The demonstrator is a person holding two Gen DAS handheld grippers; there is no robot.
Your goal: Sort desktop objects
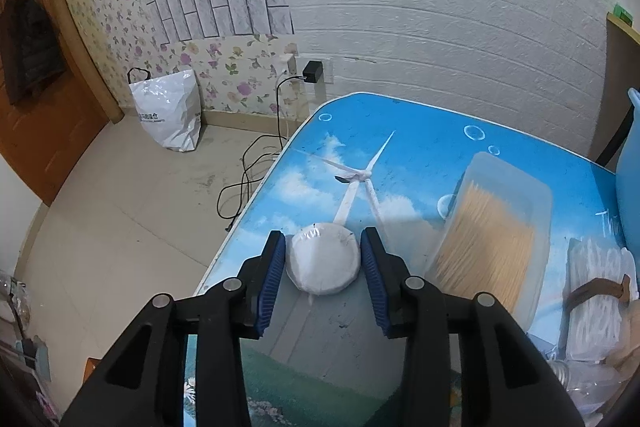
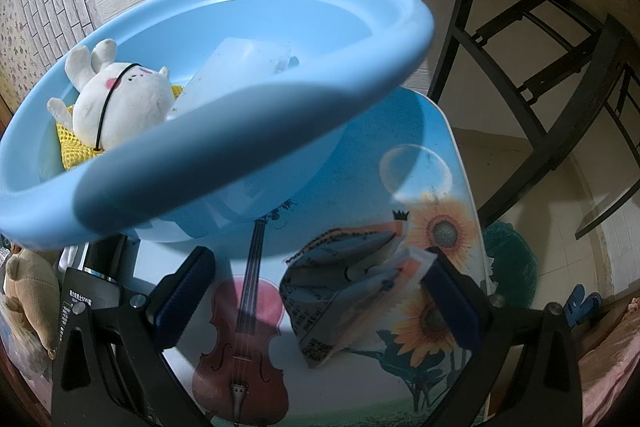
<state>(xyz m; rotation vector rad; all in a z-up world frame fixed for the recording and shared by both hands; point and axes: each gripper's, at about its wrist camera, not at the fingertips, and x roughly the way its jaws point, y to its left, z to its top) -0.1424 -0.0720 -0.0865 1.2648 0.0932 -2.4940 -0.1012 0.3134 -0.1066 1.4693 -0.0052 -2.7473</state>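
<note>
My left gripper (image 1: 323, 259) clamps a white puck (image 1: 322, 259) on the table (image 1: 420, 155); my right gripper (image 2: 316, 287) hangs wide open over a packet (image 2: 344, 287) below the basin (image 2: 248, 131).

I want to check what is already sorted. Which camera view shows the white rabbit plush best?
The right wrist view: the white rabbit plush lies inside the blue basin on something yellow, nearly whole in sight. The left wrist view shows only the basin's edge, not the plush.

Even indoor light, heavy fisheye bending and dark corners, blue basin (image 2: 256, 131) rim blurred at 9 o'clock
</note>
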